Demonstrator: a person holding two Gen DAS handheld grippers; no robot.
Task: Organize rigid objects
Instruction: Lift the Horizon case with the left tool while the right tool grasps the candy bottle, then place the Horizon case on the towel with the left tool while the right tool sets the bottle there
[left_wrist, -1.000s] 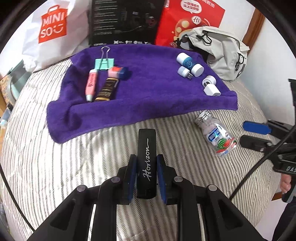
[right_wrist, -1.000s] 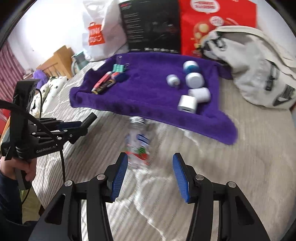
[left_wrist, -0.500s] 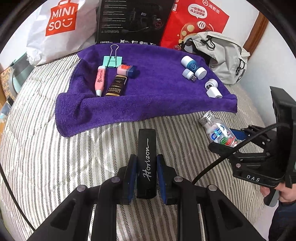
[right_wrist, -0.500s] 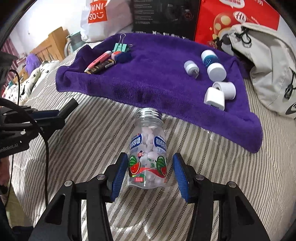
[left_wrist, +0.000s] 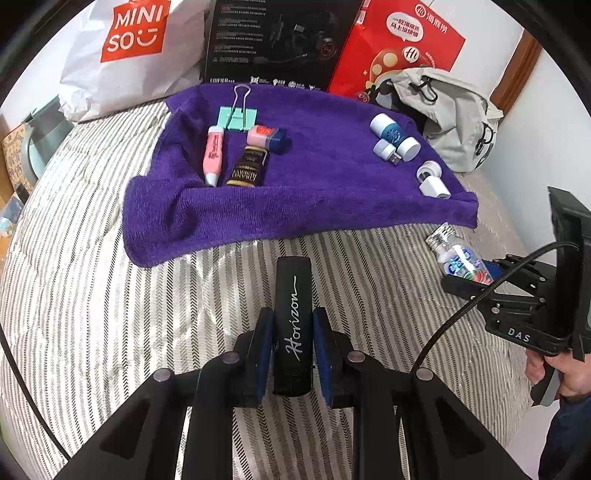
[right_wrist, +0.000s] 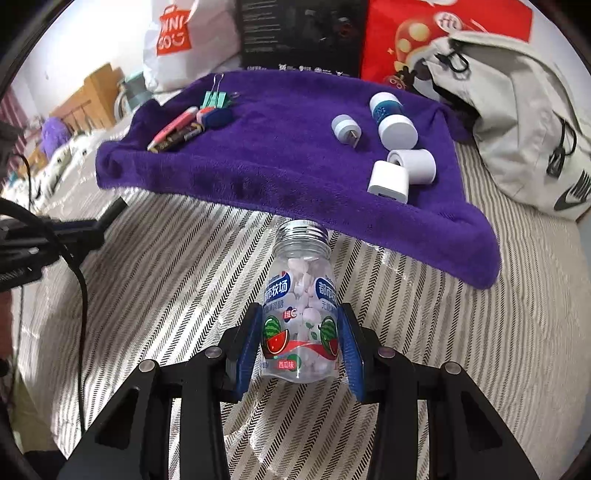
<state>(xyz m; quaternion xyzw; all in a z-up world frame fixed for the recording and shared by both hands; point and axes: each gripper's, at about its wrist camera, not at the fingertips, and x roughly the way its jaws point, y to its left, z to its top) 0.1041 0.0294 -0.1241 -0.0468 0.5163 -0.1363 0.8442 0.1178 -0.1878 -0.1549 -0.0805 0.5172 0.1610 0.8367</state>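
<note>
My left gripper is shut on a black case marked "Horizon", held above the striped bedding in front of the purple towel. In the right wrist view my right gripper is shut on a clear candy bottle with watermelon labels; both blue pads press its lower sides. The bottle lies on the bedding, its silver cap touching the towel's near edge. From the left wrist view the bottle shows at the right, partly hidden by the right gripper.
On the towel's left lie a binder clip, pink pen, brown tube and eraser. Several white cylinders and a white charger sit at its right. A Miniso bag, black box, red bag and grey backpack stand behind.
My right gripper came forward around the candy bottle and its jaws narrowed onto it. The left gripper kept hold of the black case and the towel now looks slightly farther away.
</note>
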